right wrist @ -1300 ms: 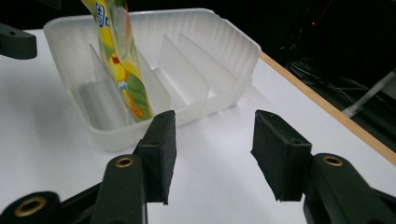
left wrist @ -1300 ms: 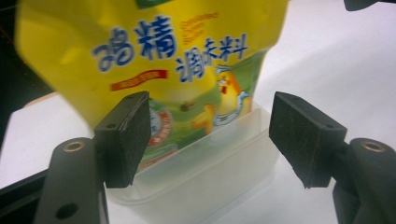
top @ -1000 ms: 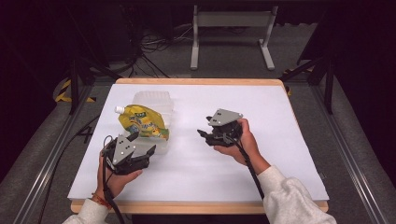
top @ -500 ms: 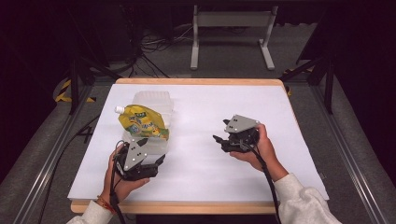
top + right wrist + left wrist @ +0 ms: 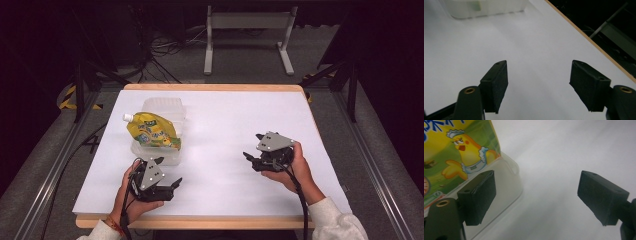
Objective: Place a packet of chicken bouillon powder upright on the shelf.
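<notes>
A yellow spouted pouch (image 5: 150, 131) printed with a cartoon chick (image 5: 456, 152) lies across a clear plastic container (image 5: 162, 106) at the table's left. My left gripper (image 5: 169, 171) is just in front of that container, near the front edge. Its jaws have just been opening and stand open with nothing between them (image 5: 536, 185); the container's corner (image 5: 506, 182) is beside the left jaw. My right gripper (image 5: 252, 146) is over bare table at the right. It points left toward the container (image 5: 486, 7), and its jaws have also been opening and are empty (image 5: 539, 72).
The white table top (image 5: 225, 115) has a wooden rim (image 5: 584, 35). Beyond it the floor is dark, with cables and a metal stand (image 5: 247, 30) at the back. Metal rails (image 5: 55, 165) run along both sides.
Both grippers have drawn back from the container, to the right and toward the front edge, the right one farther. Both pairs of jaws stand wider than before.
</notes>
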The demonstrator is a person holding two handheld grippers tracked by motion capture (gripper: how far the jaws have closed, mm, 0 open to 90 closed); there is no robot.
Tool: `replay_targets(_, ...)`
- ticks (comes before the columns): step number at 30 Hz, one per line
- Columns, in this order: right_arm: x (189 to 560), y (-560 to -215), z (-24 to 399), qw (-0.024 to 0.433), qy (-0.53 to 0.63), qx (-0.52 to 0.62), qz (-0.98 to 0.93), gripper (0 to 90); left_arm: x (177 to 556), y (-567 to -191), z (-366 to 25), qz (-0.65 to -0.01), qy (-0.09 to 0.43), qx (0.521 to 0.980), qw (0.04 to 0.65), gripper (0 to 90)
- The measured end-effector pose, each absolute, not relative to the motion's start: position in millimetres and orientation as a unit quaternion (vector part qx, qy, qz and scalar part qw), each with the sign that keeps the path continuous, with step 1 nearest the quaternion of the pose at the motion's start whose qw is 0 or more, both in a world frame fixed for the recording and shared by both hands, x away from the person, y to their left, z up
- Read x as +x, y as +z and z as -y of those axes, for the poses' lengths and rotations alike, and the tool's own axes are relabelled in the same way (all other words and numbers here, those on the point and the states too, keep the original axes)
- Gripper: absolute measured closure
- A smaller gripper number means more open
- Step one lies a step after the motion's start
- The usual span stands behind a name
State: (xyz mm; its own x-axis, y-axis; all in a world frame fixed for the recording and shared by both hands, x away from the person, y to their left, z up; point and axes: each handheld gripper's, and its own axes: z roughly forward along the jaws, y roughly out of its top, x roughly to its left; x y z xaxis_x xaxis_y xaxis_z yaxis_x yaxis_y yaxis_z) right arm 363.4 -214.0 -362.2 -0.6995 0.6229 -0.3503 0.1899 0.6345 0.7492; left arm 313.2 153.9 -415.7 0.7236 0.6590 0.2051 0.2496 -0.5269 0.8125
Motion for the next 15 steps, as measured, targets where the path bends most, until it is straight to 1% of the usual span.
replay_targets(15, 343, -384, 254, 0.314, 0.338, 0.261, -0.848, 25.1, 311, -427, -144, -0.254, 0.232, 0.855, 0.387, 13.5)
